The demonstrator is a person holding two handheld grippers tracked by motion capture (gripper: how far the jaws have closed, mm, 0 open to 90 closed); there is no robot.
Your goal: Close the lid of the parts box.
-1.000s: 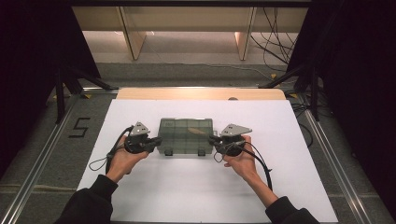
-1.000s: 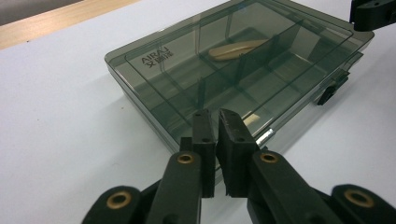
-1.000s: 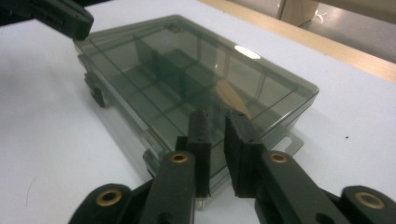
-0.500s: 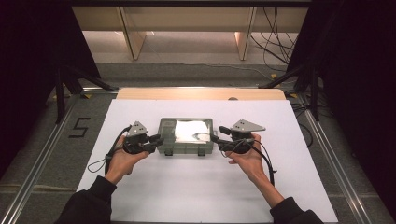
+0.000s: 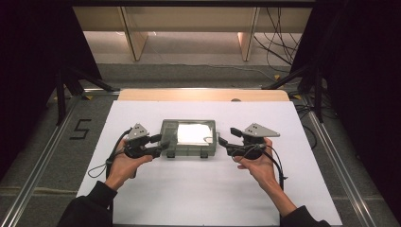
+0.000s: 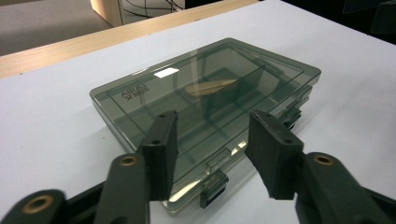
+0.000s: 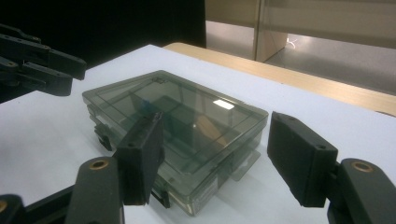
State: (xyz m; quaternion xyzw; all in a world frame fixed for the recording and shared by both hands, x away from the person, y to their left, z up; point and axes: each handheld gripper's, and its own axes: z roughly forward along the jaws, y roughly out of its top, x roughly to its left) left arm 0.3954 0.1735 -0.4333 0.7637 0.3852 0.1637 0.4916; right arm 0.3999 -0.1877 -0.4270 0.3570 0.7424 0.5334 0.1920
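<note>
Smoky plastic box [image 5: 189,138] flat mid-table, open white tabletop [image 5: 189,198] all around

Bare white table [image 5: 189,189] in front of the grey plastic box [image 5: 189,138], wide room behind it, left gripper [image 5: 158,144] and right gripper [image 5: 226,142] crowd its two ends

Overhead light falls evenly on the white desk [image 5: 189,189], while black curtains at both sides stay dark. Strong white glare burns out the lid of the smoky transparent plastic compartment box [image 5: 189,137] in the high view; both gripper views look soft, slightly dim, with small reflections.
</note>
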